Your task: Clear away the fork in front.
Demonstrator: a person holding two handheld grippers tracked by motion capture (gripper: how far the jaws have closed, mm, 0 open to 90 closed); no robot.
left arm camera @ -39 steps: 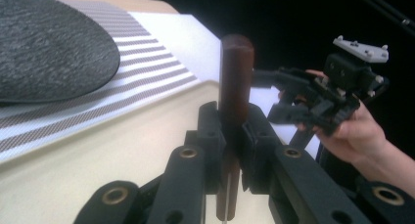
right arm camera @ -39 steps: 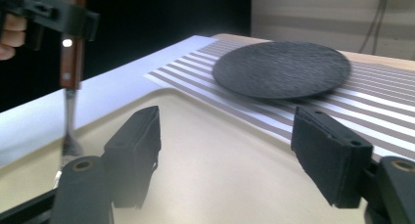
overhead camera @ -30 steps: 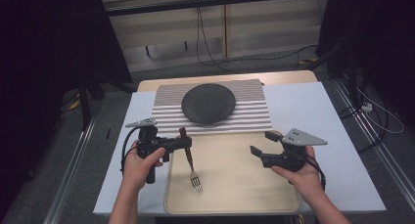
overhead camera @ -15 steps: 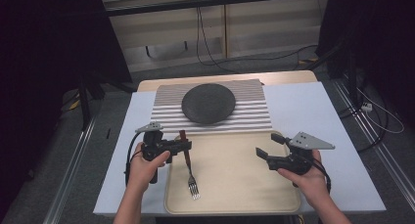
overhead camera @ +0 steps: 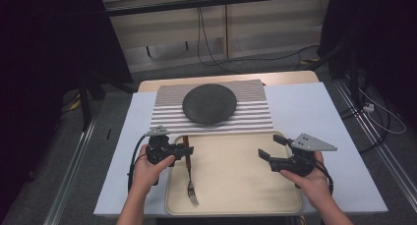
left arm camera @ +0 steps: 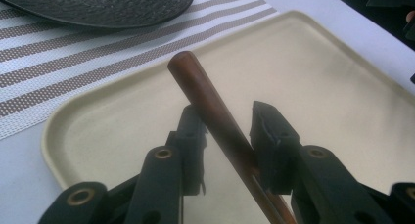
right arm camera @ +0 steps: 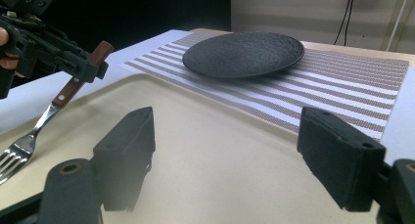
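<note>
Fork [overhead camera: 189, 173], brown wooden handle, metal neck and tines. It sits at the left side of the cream tray [overhead camera: 236, 195], handle end raised, tines [right arm camera: 11, 160] down at or just above the tray floor; contact cannot be confirmed.

Your left tool [left arm camera: 227, 131] has the handle running aslant between its jaws: the right jaw touches the wood, a sliver of gap shows on the left. Read it as holding the fork loosely, near the handle's upper end.

Handling, as judgement: stiff and light, not fragile. The rounded, glossy wood is likely to swivel or slide in a two-point hold, and the metal end will pull it tines-down. Take it square across mid-handle, closer to the rivets, and avoid the thin metal neck.

Your right tool [overhead camera: 275, 156] hovers over the tray's right side, jaws wide apart, holding nothing.

Beyond the tray: dark round plate [overhead camera: 209, 103] on a striped placemat [overhead camera: 255, 112], on the white-covered counter [overhead camera: 314, 112].
</note>
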